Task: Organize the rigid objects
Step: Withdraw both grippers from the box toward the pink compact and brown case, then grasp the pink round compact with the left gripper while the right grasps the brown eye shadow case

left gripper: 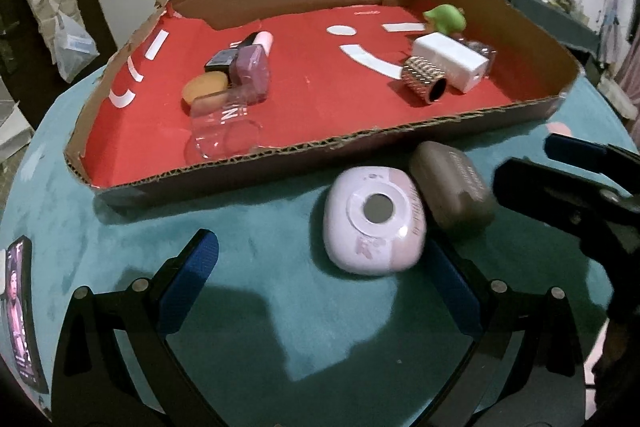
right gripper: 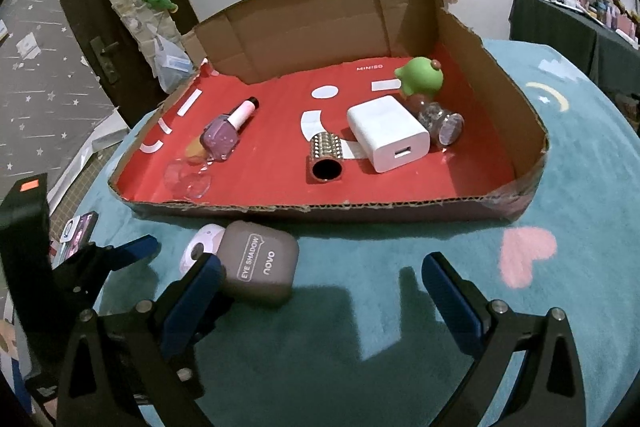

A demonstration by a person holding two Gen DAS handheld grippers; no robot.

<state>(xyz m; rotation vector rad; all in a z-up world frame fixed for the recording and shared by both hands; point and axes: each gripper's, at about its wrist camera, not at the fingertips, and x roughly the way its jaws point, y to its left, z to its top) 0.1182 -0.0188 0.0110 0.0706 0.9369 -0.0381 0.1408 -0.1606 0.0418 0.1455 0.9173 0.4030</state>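
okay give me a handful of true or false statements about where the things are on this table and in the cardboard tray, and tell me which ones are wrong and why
1. The eye shadow case lies on the teal cloth, outside the cardboard tray. True.
2. The white charger is outside the tray. False: it lies on the tray's red floor, beside the studded tube.
3. The left gripper is shut on the pale pink case. False: its jaws are open and hold nothing; the case lies on the cloth just ahead of them.
4. The green toy is near the tray's far right corner. True.
5. The nail polish bottle stands upright. False: it lies on its side.
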